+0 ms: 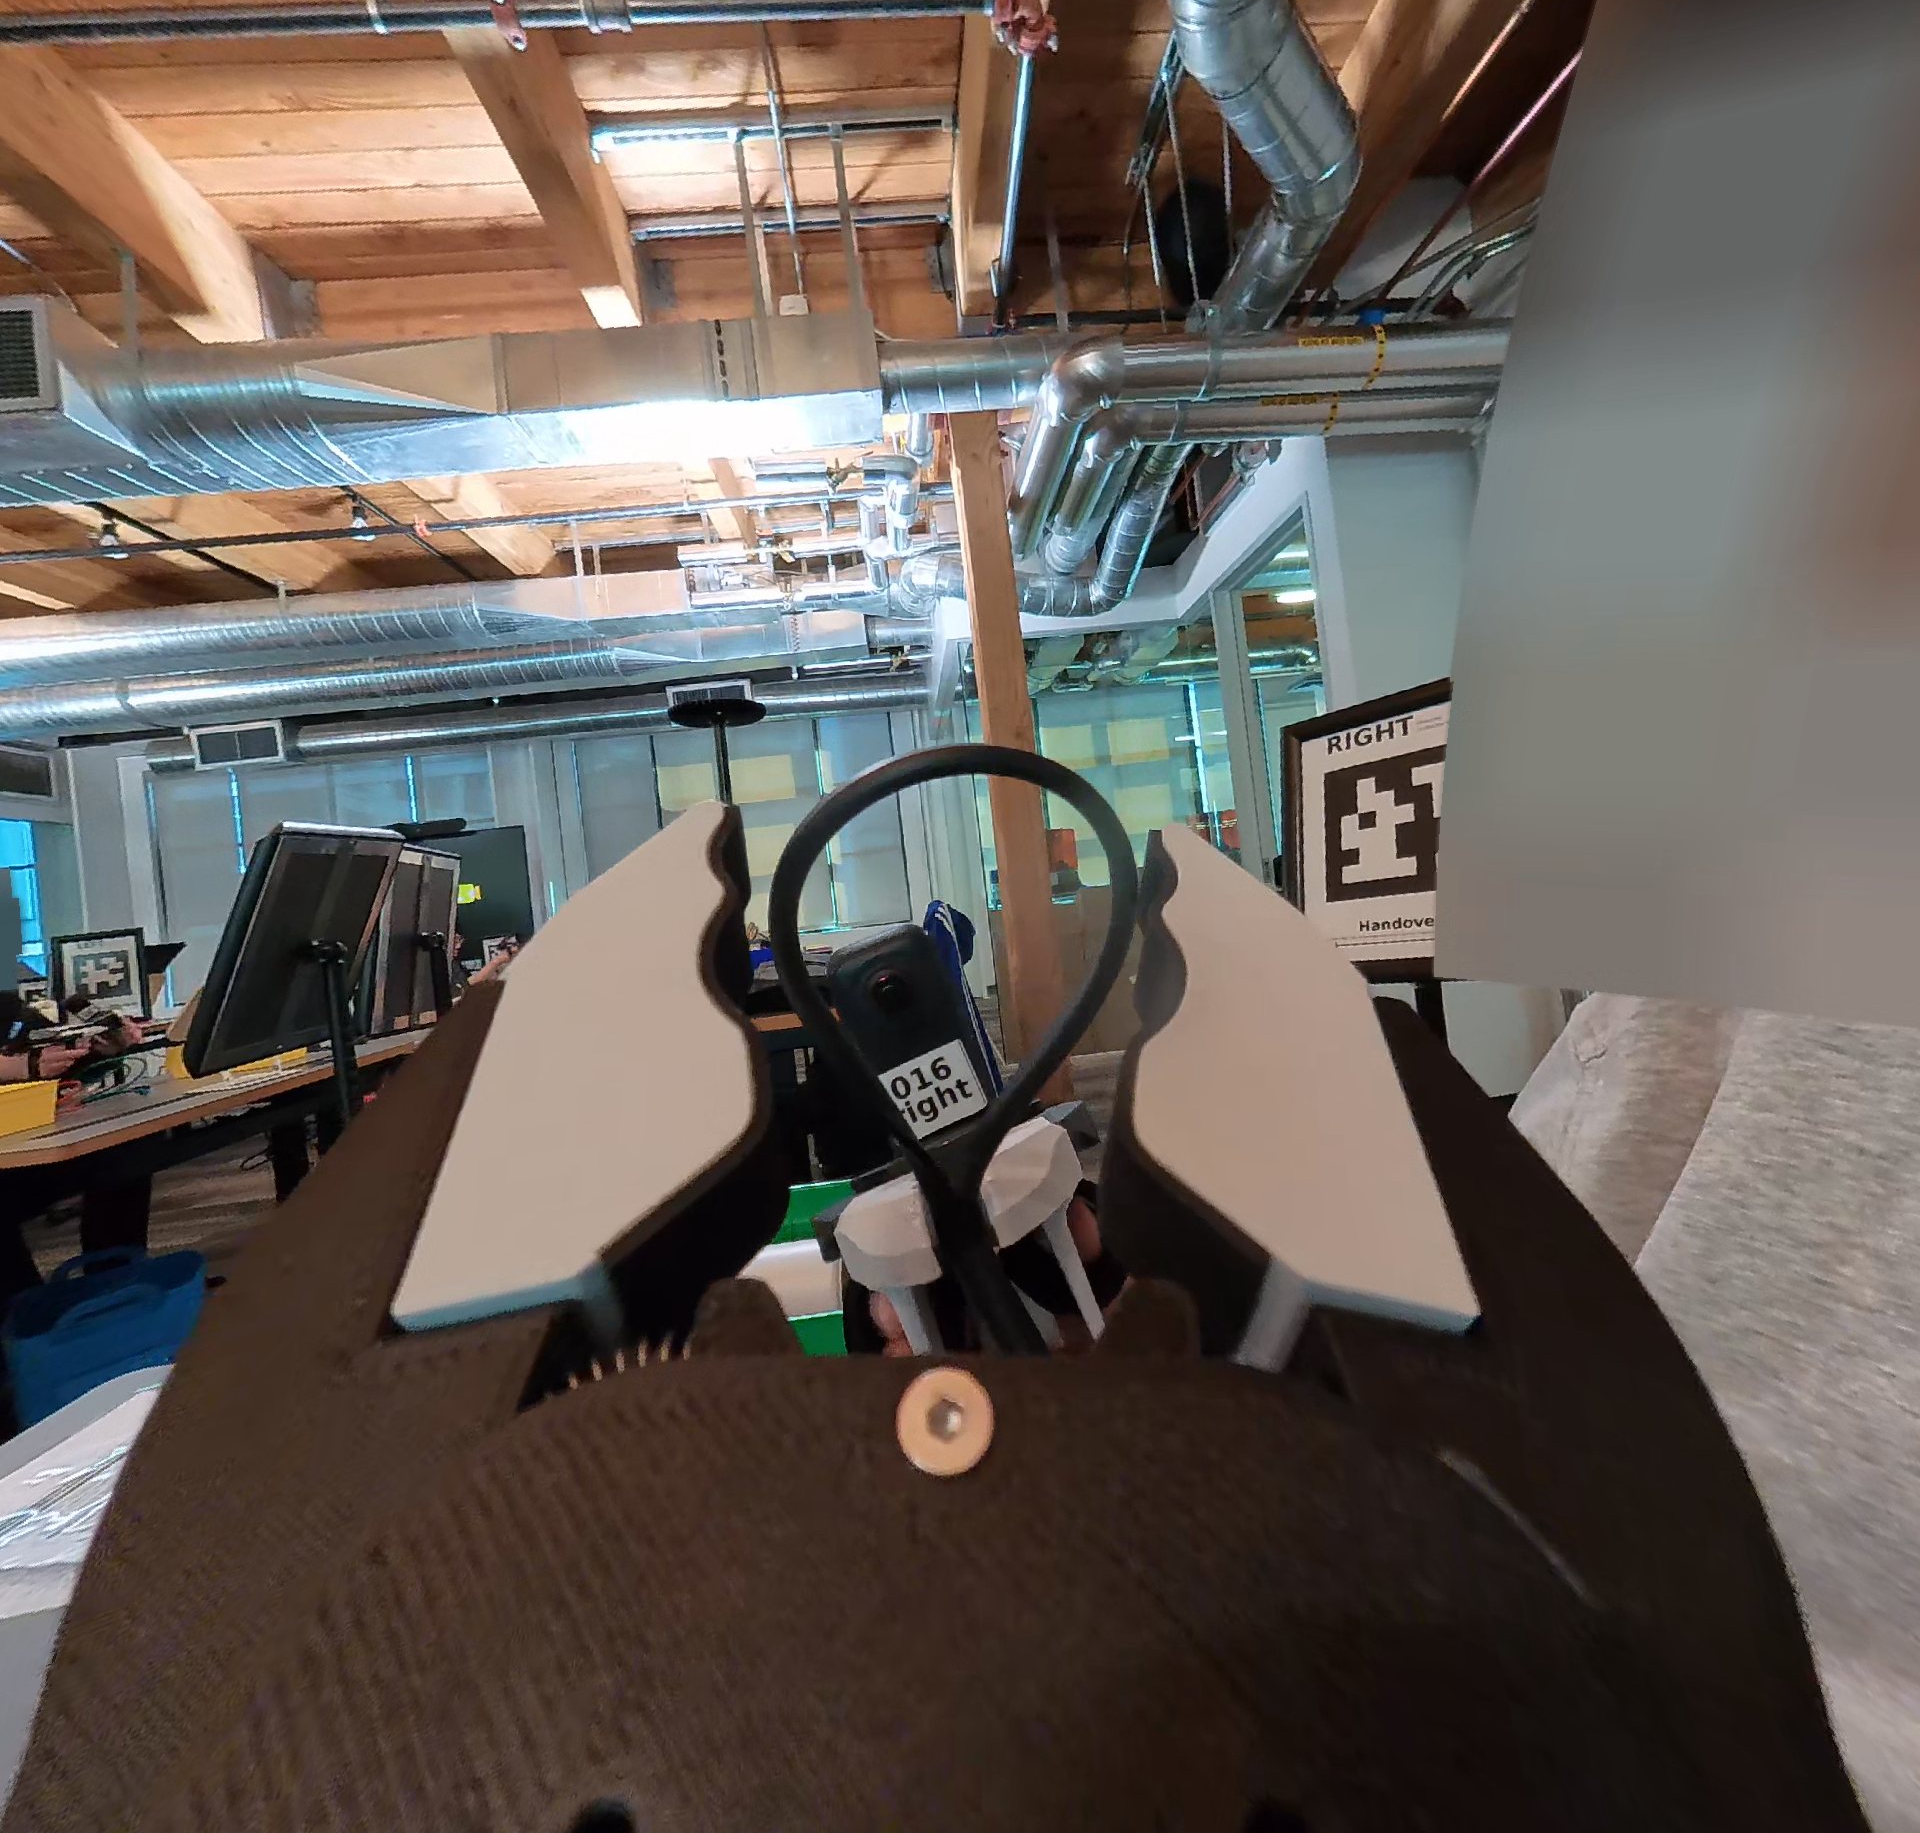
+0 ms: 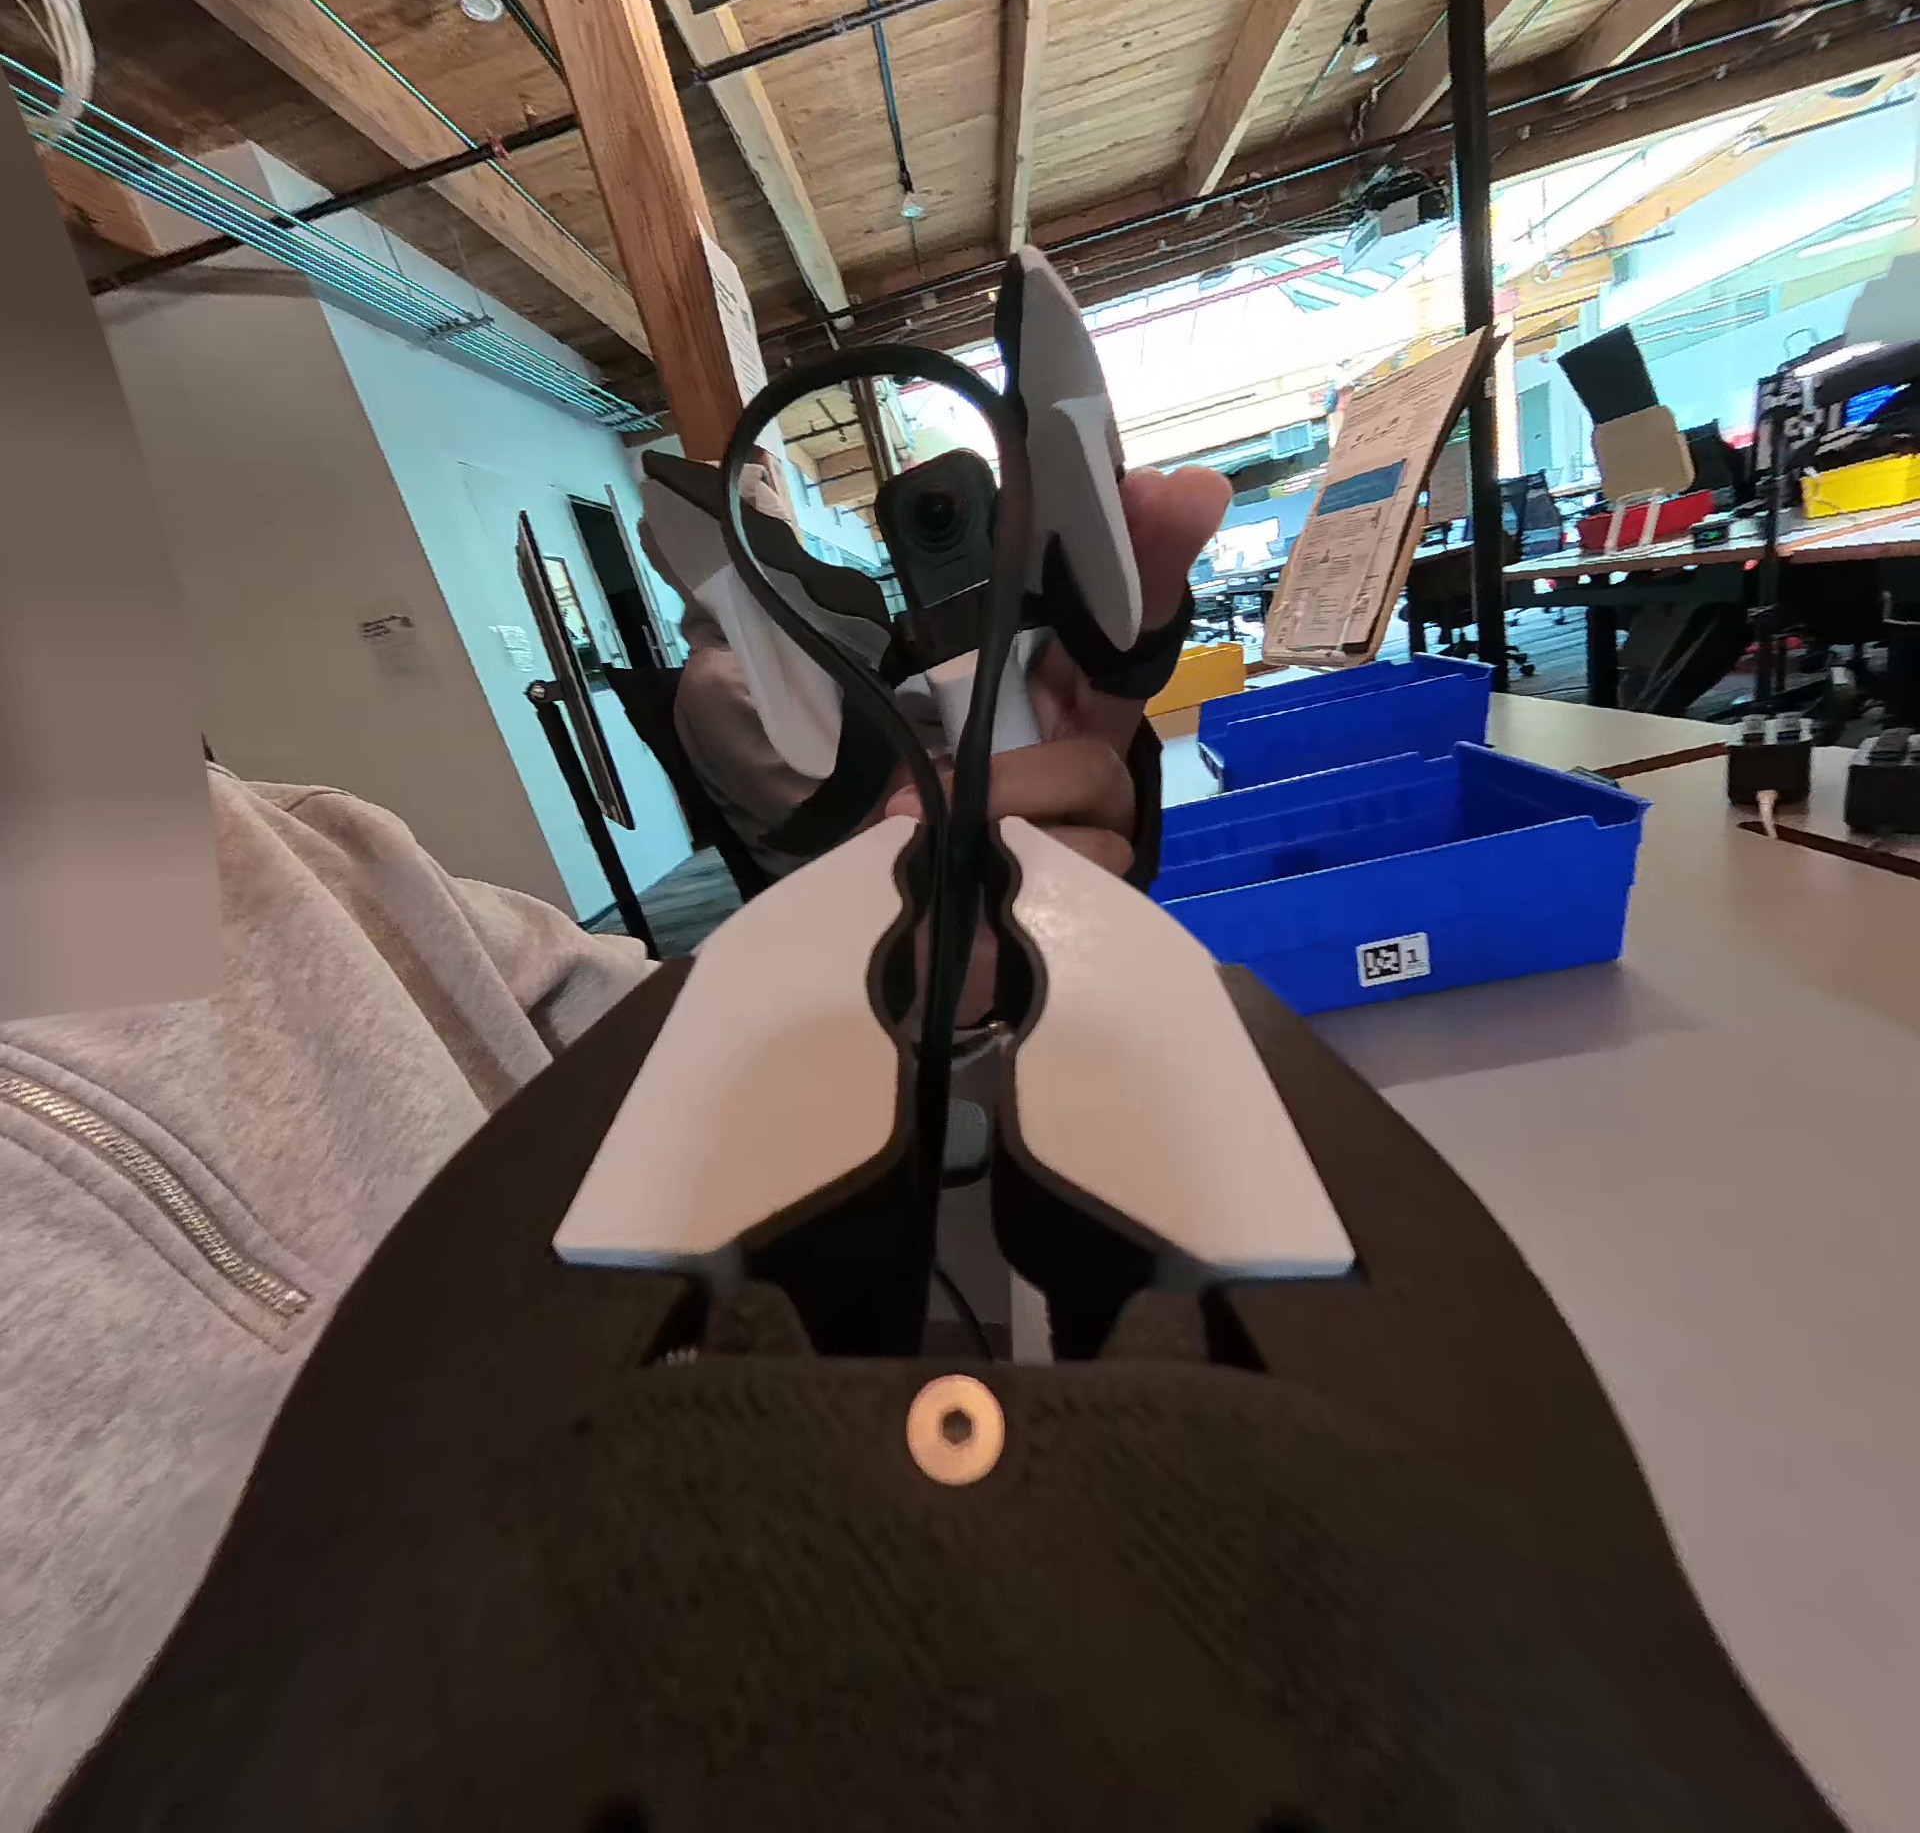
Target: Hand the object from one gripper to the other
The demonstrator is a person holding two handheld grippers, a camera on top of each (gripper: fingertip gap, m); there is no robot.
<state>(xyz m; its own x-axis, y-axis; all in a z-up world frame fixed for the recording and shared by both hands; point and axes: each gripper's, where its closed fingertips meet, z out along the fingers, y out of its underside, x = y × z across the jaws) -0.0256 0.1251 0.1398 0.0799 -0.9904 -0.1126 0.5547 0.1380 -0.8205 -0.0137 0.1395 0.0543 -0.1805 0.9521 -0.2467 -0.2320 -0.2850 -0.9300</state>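
Right fingers point(image 2: 956, 910) pinch black cable loop point(image 2: 831, 536); left fingers point(image 1: 940, 910) spread around it

blue bins point(image 2: 1392, 879), grey table point(image 2: 1662, 1160), perhaps monitors point(image 1: 296, 942)

Your right tool point(image 2: 951, 910) has smooth matt white plastic fingers point(image 2: 790, 1087) on a dark body with a ribbed, printed-looking surface. The thin black looped cable point(image 2: 831, 640) it pinches looks like smooth, slightly glossy rubber or plastic. The glossy blue plastic bins point(image 2: 1455, 879) sit on a smooth matt grey bench point(image 2: 1662, 1212). Your sleeve point(image 2: 260, 1108) is soft grey fleece cloth with a metal zip.
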